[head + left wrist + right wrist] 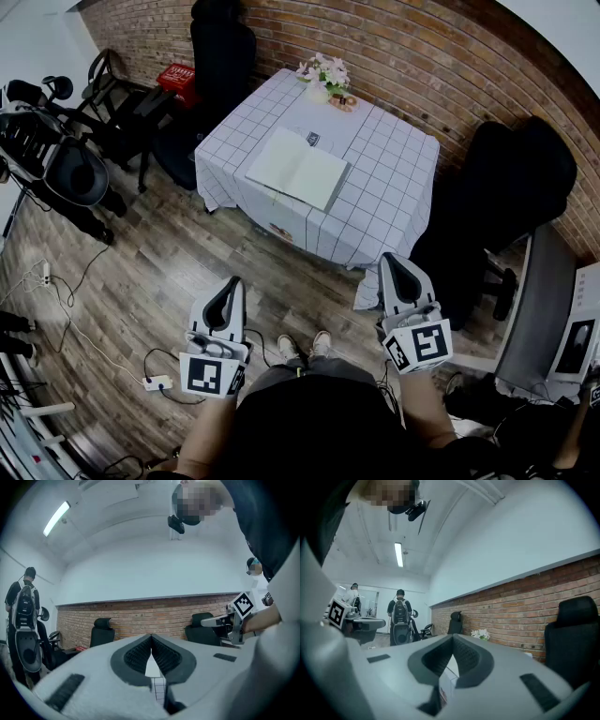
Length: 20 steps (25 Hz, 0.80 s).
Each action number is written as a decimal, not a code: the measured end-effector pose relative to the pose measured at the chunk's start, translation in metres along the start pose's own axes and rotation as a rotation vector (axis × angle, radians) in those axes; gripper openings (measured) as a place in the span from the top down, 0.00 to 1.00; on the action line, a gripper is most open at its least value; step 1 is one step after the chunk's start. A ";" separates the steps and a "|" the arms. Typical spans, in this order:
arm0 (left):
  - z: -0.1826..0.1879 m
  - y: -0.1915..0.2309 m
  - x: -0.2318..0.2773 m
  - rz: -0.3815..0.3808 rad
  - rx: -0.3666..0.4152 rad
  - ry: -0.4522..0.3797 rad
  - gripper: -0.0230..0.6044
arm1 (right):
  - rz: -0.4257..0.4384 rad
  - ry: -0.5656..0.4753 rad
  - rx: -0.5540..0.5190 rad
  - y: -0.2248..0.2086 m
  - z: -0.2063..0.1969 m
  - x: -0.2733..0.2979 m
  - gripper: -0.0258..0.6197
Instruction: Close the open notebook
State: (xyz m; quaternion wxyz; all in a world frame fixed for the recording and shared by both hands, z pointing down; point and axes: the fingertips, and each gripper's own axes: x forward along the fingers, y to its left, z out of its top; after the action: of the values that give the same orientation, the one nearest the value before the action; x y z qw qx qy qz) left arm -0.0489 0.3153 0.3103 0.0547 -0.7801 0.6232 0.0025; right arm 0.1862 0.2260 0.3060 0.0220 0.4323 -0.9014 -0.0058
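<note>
An open notebook [298, 170] with blank white pages lies flat on a small table [394, 178] covered by a white grid-checked cloth. I stand well back from it. My left gripper [225, 298] hangs over the wooden floor at the lower left, jaws together and empty. My right gripper [399, 272] is level near the table's front right corner, jaws also together with nothing held. In the left gripper view the tips of the left gripper [151, 637] meet. In the right gripper view the right gripper [452, 639] has its tips closed too, and a sliver of the cloth shows below.
A pot of flowers [324, 75] and a small dish [342, 102] sit at the table's far edge. Black office chairs stand behind [222, 47] and to the right [511, 202]. Cables and a power strip [157, 382] lie on the floor. A person with a backpack [399, 616] stands farther off.
</note>
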 end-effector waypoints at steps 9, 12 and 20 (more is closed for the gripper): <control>0.002 0.003 0.000 0.014 -0.004 -0.006 0.92 | 0.030 0.009 0.000 0.006 -0.003 0.010 0.94; 0.001 0.010 -0.004 0.023 -0.004 -0.011 0.92 | 0.030 -0.004 0.027 0.007 -0.001 0.013 0.94; -0.012 0.028 -0.011 0.008 -0.046 -0.007 0.92 | 0.001 0.007 0.026 0.019 -0.002 0.017 0.94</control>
State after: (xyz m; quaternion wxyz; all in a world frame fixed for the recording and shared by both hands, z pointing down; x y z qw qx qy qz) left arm -0.0797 0.3187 0.3211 0.0390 -0.7788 0.6258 0.0198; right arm 0.1608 0.2250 0.3087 0.0197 0.4320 -0.9016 0.0074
